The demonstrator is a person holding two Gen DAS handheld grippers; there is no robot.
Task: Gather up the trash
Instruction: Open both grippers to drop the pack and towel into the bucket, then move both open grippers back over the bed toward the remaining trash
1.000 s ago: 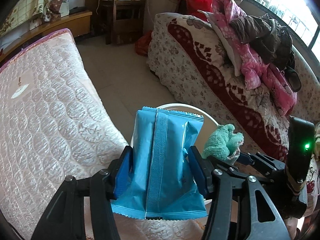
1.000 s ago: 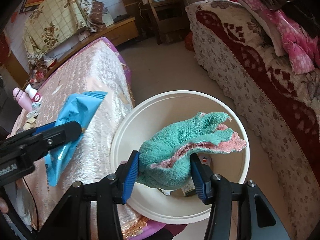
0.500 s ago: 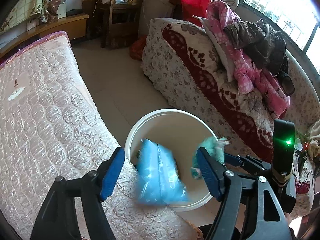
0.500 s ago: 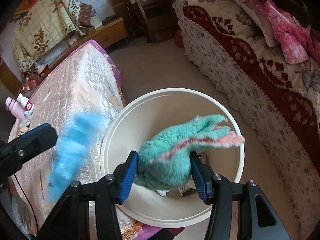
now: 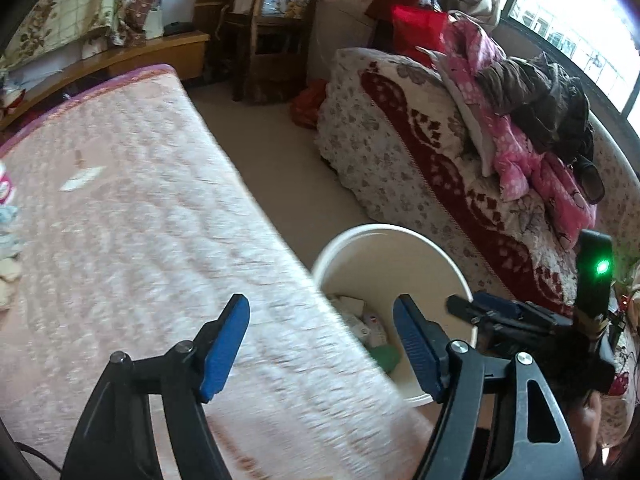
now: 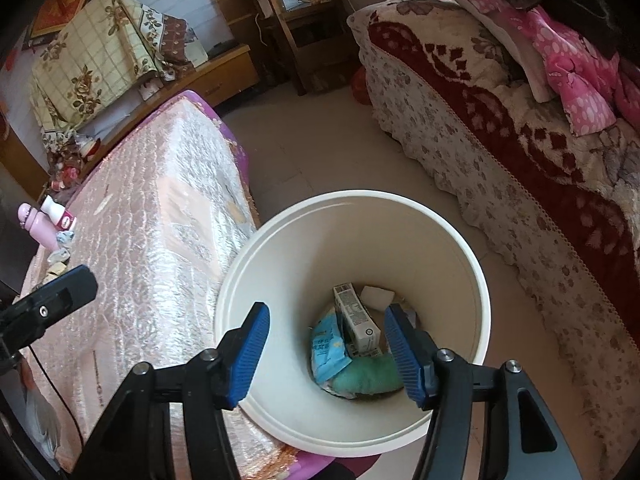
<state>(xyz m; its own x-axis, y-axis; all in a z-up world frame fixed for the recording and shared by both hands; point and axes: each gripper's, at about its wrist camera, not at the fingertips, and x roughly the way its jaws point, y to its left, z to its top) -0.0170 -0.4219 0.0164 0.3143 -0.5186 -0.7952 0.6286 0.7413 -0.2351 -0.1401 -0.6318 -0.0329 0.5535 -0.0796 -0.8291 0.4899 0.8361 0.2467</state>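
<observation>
A pink quilted mattress (image 6: 160, 216) is the landmark: a pink bottle (image 6: 34, 226) stands at its far-left edge, a floral-covered bed (image 6: 500, 152) lies across the floor from it.

Bare mattress (image 5: 132, 208); tiled floor (image 5: 280, 168); bright window (image 5: 576, 20)

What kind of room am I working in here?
Most likely a lived-in bedroom: a bare quilted mattress, a bed with a floral blanket piled with clothes, and a white bin between them.

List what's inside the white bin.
Bin: blue packet, white carton, teal towel, white scrap. Whatever lies beneath them is covered.
</observation>
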